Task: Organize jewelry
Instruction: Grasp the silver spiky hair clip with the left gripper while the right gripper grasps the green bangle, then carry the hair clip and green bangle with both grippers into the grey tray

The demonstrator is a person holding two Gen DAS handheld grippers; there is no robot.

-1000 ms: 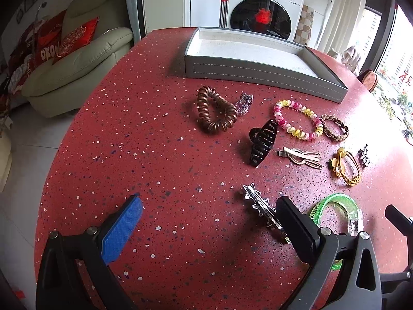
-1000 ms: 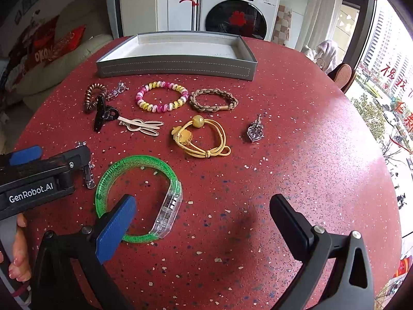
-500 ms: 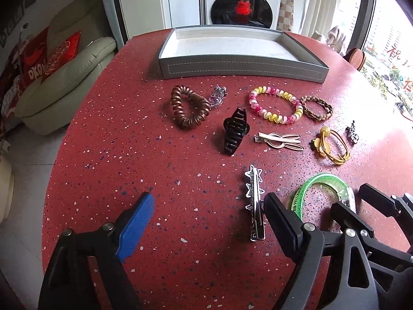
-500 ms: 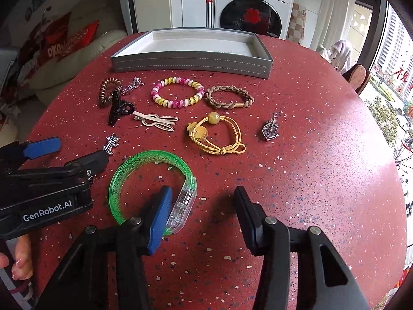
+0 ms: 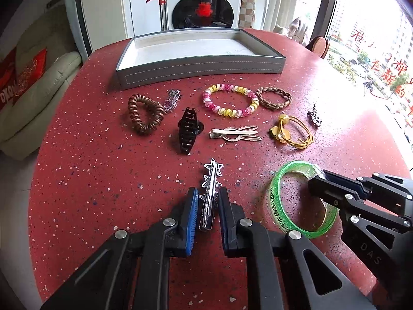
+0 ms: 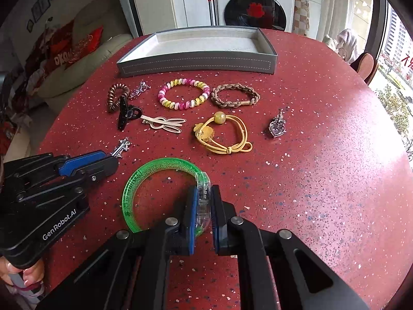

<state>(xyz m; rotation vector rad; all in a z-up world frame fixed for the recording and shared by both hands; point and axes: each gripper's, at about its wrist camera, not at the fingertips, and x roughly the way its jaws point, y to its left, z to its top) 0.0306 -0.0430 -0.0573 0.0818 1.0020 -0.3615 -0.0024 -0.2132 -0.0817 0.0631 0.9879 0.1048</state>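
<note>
Gripping: left tongs (image 5: 208,201) w/ star clip (image 5: 210,193), "GenRobot.AI"-marked; right tongs (image 6: 204,201) w/ green bangle (image 6: 160,178).

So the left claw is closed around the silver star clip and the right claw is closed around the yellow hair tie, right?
Not quite. The right claw is closed around the green bangle's clear clasp, as the right wrist view shows; the yellow hair tie lies untouched. The left claw does close around the silver star clip.
</note>
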